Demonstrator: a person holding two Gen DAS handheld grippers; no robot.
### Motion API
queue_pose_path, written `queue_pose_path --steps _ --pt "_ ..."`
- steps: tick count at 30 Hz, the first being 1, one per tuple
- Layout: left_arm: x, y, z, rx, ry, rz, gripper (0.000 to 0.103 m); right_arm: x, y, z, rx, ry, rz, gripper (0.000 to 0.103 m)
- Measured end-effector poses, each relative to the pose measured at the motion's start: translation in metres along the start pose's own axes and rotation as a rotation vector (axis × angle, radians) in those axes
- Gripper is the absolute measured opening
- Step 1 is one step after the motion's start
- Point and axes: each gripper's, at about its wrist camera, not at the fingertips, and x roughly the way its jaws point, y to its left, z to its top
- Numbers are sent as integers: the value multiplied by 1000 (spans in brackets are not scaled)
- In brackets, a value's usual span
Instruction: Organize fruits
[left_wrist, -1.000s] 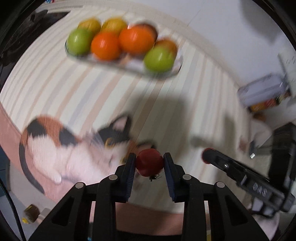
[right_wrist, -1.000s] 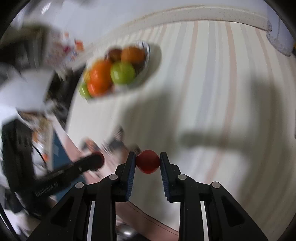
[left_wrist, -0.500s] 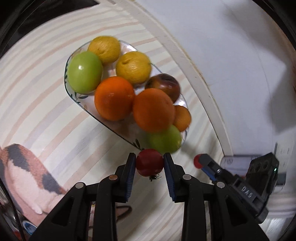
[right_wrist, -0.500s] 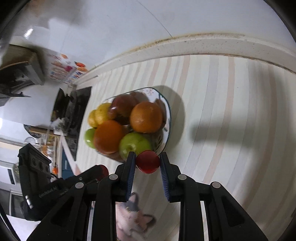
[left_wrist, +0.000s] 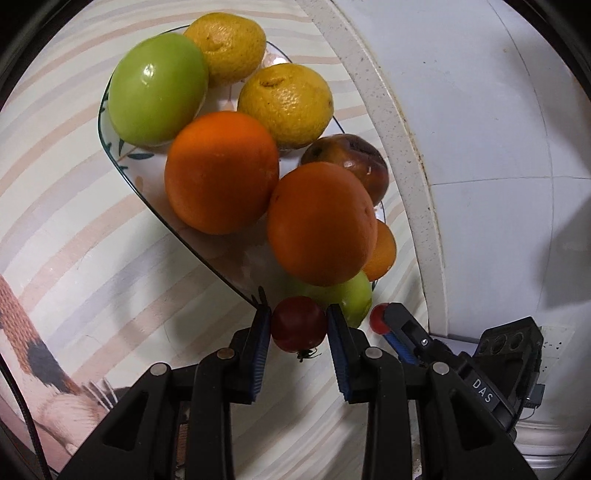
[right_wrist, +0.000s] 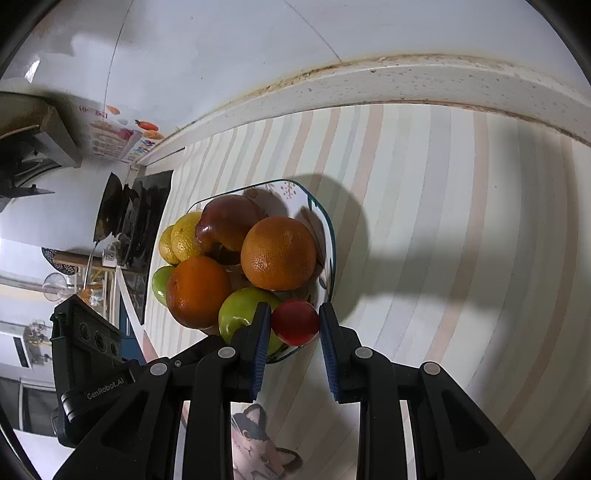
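Swinging in from over the cat-print mat during the past second, with the fruit plate now filling both views instead of sitting far off and blurred.

Looking along the left gripper: clamping a small dark-red tomato, stem end toward the camera, jaws pressed against both its sides. Hovering just at the near edge of the plate, which is resting on the striped mat close to the counter's back ledge. Already carrying two oranges, two yellow citrus, two green apples, a bruised brownish fruit and a smaller orange fruit tucked behind. Also showing, low on the right, the tip of the right gripper pinching a second red tomato.

Looking along the right gripper: squeezing its own bright red tomato, fingers closed on it, poised over the plate's near rim beside a green apple. Showing the left tool's black body at the lower left.

Judging the step as carrying both tomatoes in for placing on the plate, near the end of the delivery. Needing next, most likely, a gentle lowering into a free gap at the rim, then easing the fingers apart, taking care not to nudge the stacked round fruit or let a tomato roll off the edge.
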Motion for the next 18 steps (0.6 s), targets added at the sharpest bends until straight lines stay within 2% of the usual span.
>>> queue_pose_path --steps 5,9,13,16,18 --pt "2 2 -1 -14 10 -29 30 5 4 3 -16 18 -3 29" --pt "4 9 0 -64 37 -46 34 10 8 5 -20 33 -19 30" --pt "4 7 1 -60 35 -8 37 12 6 5 6 43 -22 43" --pt "3 7 2 -60 37 1 40 9 3 3 15 41 -29 43" --pt "-4 3 2 -35 25 24 40 0 8 -5 -36 25 -69 44"
